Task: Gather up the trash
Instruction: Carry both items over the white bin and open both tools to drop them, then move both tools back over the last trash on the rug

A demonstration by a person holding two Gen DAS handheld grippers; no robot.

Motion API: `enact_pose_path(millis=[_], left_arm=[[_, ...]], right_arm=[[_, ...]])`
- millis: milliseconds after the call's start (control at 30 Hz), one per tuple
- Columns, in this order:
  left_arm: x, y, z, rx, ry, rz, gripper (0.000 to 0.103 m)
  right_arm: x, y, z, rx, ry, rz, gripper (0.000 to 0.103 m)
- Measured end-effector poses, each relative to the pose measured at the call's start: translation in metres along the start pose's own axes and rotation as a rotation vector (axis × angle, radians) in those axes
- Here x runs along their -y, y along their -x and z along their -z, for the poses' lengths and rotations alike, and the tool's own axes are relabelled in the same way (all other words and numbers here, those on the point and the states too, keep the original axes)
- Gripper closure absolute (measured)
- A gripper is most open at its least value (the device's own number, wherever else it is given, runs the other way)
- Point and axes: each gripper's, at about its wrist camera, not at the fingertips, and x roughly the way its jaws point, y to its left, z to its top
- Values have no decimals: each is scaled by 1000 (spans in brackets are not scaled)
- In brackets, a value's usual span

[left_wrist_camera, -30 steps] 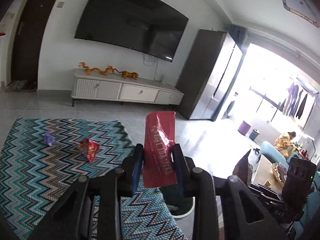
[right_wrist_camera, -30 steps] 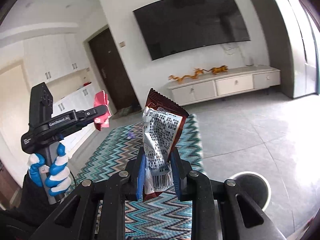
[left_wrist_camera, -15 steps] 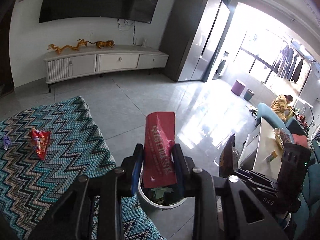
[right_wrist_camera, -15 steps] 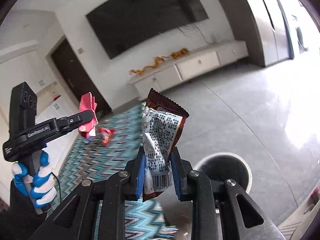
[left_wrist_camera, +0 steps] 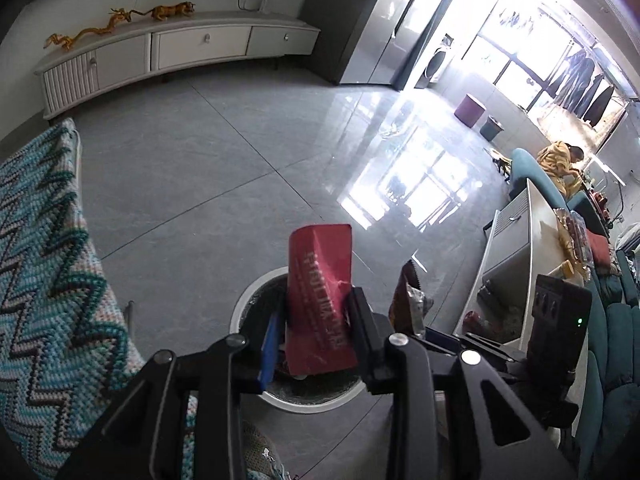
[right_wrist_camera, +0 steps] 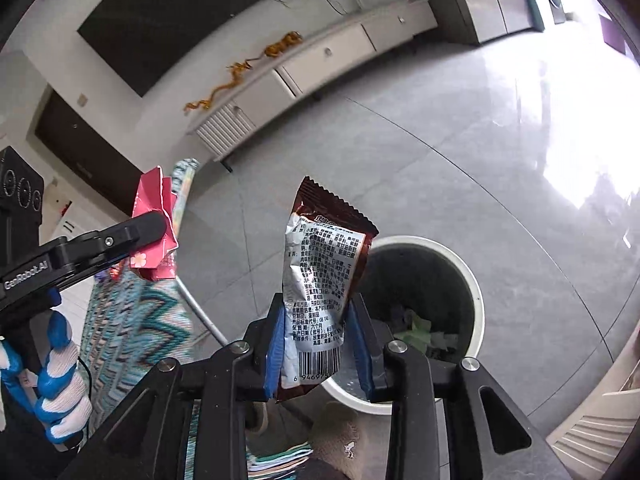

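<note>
My left gripper point(left_wrist_camera: 314, 330) is shut on a red wrapper point(left_wrist_camera: 320, 300) and holds it above the white round trash bin point(left_wrist_camera: 248, 304). The same gripper and red wrapper point(right_wrist_camera: 154, 232) show at the left of the right wrist view. My right gripper point(right_wrist_camera: 320, 344) is shut on a brown and silver snack wrapper point(right_wrist_camera: 320, 284), held upright just left of and above the bin point(right_wrist_camera: 472, 280), which holds some paper scraps. The brown wrapper point(left_wrist_camera: 408, 304) also shows in the left wrist view, right of the red one.
A zigzag teal rug point(left_wrist_camera: 48, 280) lies left of the bin. A white TV cabinet point(left_wrist_camera: 180, 48) stands along the far wall. A white low table point(left_wrist_camera: 520, 248) and a teal sofa point(left_wrist_camera: 612, 360) are to the right. Grey tiled floor point(left_wrist_camera: 200, 160) surrounds the bin.
Both grippers have moved right from over the rug and tilted down toward the trash bin, each still holding its wrapper. The bin now fills more of both views.
</note>
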Motion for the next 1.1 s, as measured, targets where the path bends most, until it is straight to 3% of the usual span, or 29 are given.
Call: enact_pose_path(millis=[100, 167, 200, 533, 700, 1100], left_arm=[[-1, -23, 0, -44, 15, 39, 67], [0, -33, 2, -60, 17, 50, 51], [0, -36, 2, -63, 17, 50, 50], [-1, -19, 4, -24, 19, 31, 49], [1, 11, 11, 32, 7, 13, 49], [-8, 125, 16, 273, -10, -93, 48]], right_arm=[[12, -15, -2, -27, -17, 35, 58], [19, -22, 0, -41, -30, 60, 52], [23, -24, 1, -45, -41, 69, 51], [24, -1, 10, -17, -67, 55, 51], [10, 17, 17, 6, -46, 44, 51], [-66, 83, 23, 121, 104, 1, 50]])
